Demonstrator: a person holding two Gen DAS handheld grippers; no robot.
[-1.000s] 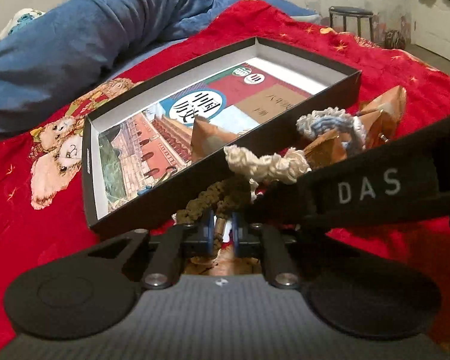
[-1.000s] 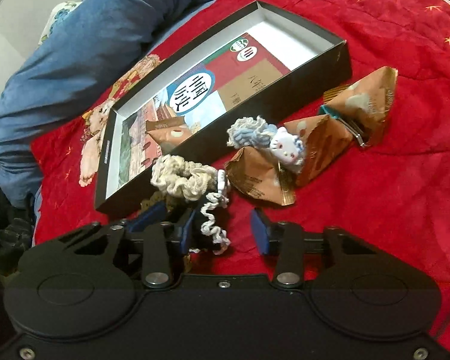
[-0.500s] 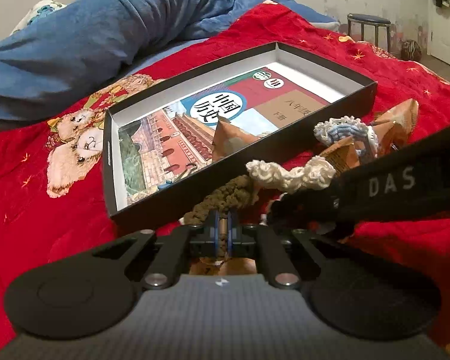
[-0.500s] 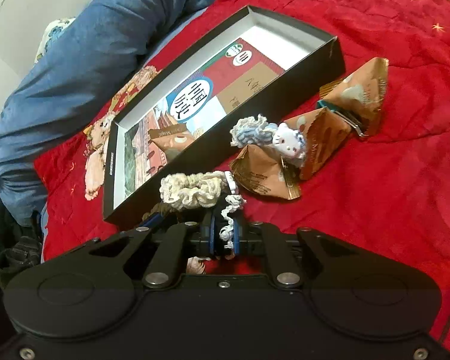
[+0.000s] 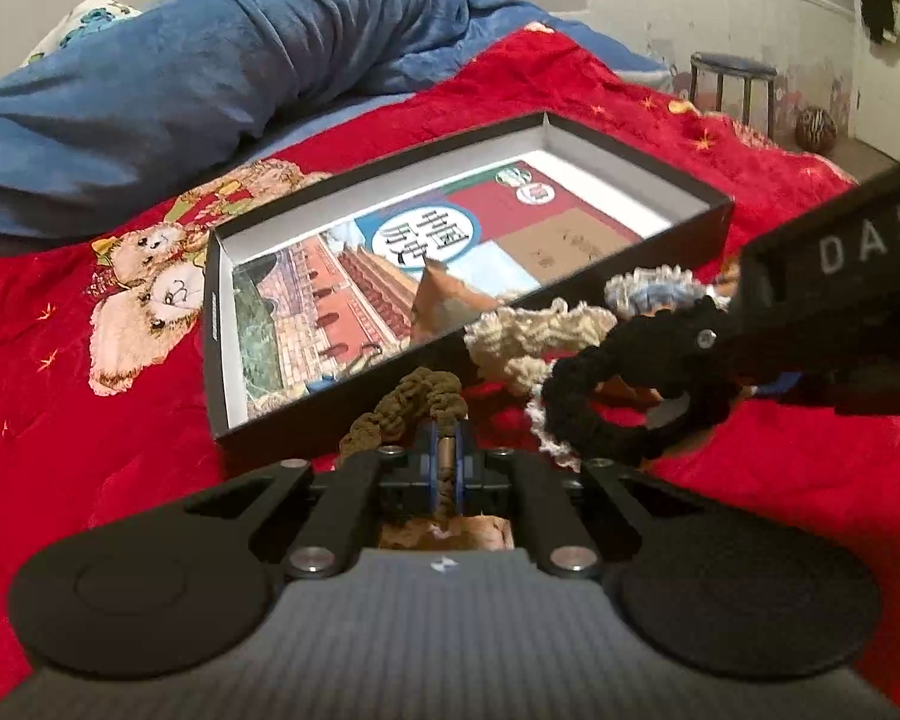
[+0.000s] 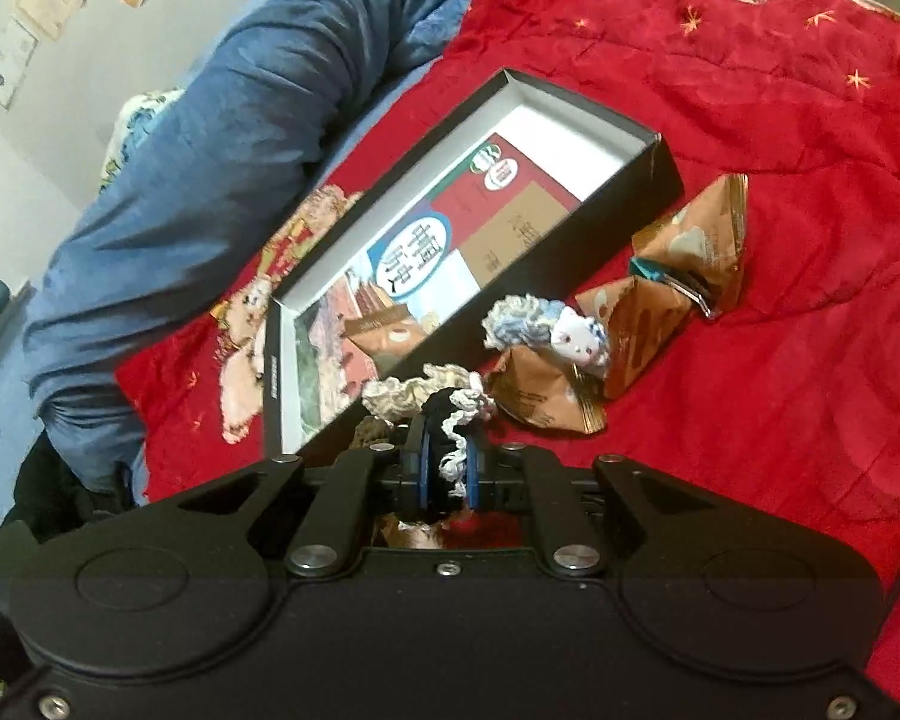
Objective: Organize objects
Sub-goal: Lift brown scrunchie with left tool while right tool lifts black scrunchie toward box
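Observation:
My left gripper (image 5: 444, 468) is shut on an olive-brown scrunchie (image 5: 414, 402), held just in front of the near wall of a black box (image 5: 630, 162). My right gripper (image 6: 448, 468) is shut on a black and white scrunchie (image 6: 456, 420), which hangs as a loop (image 5: 606, 408) in the left wrist view. A cream scrunchie (image 5: 534, 330) lies between them against the box wall. The box (image 6: 666, 168) holds a textbook (image 5: 450, 240) and a brown snack packet (image 6: 384, 330).
A blue-white scrunchie with a cat charm (image 6: 546, 330) rests on brown snack packets (image 6: 684, 246) right of the box. A hair clip (image 6: 690, 291) lies among them. A blue blanket (image 5: 180, 90) lies behind on the red quilt (image 6: 780, 360). A stool (image 5: 732, 78) stands beyond.
My right gripper closed on the black and white scrunchie and lifted it. My left gripper, still shut on the olive scrunchie, has risen and tilted so more of the box interior shows.

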